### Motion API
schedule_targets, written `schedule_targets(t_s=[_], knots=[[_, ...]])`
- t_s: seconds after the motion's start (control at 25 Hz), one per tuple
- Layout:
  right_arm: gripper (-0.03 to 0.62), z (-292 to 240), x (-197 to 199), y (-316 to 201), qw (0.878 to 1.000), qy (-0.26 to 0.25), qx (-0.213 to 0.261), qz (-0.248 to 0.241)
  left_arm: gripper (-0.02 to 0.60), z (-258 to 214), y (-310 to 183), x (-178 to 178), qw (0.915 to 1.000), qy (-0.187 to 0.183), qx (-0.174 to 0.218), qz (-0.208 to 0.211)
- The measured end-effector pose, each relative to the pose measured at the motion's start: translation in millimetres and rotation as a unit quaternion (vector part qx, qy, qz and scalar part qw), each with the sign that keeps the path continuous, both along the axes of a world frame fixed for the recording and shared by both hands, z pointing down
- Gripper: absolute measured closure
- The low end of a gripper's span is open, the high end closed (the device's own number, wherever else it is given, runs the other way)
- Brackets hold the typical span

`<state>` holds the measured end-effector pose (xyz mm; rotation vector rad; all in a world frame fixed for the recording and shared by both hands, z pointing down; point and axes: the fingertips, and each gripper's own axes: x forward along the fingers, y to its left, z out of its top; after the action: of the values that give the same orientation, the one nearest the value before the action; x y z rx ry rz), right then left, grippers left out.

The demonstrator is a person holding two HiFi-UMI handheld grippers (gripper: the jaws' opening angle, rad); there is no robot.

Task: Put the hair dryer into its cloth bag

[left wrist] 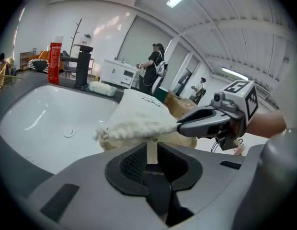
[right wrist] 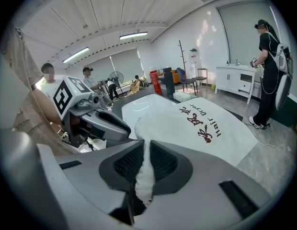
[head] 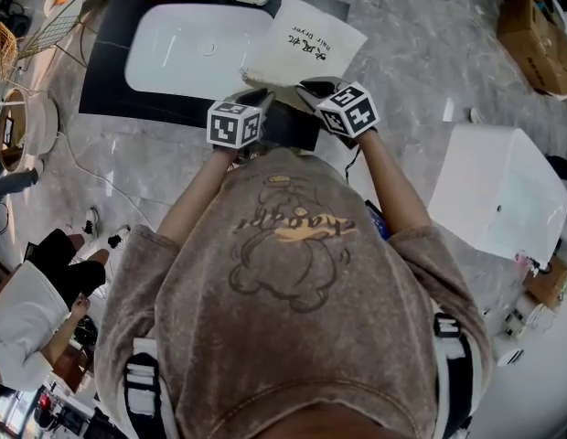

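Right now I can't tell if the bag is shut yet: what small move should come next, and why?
Probably ease the left claw away from the right claw to cinch the mouth. The left pinches a thin cream strip, seemingly the drawstring; the right clamps the bunched rim of the cloth bag, whose mouth is gathered.

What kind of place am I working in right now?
Likely a large indoor hall staged as a bathroom: a white sink in a dark counter, cardboard boxes on the floor, a coat rack.
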<state>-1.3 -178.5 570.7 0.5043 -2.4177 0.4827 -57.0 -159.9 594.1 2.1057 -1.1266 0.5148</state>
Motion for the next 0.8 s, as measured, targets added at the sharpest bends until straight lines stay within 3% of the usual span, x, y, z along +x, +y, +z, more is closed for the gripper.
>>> schedule_targets(t_s=[0.56, 0.8], knots=[[0.543, 29, -7, 8, 1.000, 0.024, -0.008, -0.002, 0.512, -53, 0, -51, 0.9970, 0.005, 0.057, -0.051], [0.465, 7, -9, 9, 1.000, -0.005, 0.011, 0.011, 0.514, -85, -10, -55, 0.9942, 0.009, 0.095, -0.050]])
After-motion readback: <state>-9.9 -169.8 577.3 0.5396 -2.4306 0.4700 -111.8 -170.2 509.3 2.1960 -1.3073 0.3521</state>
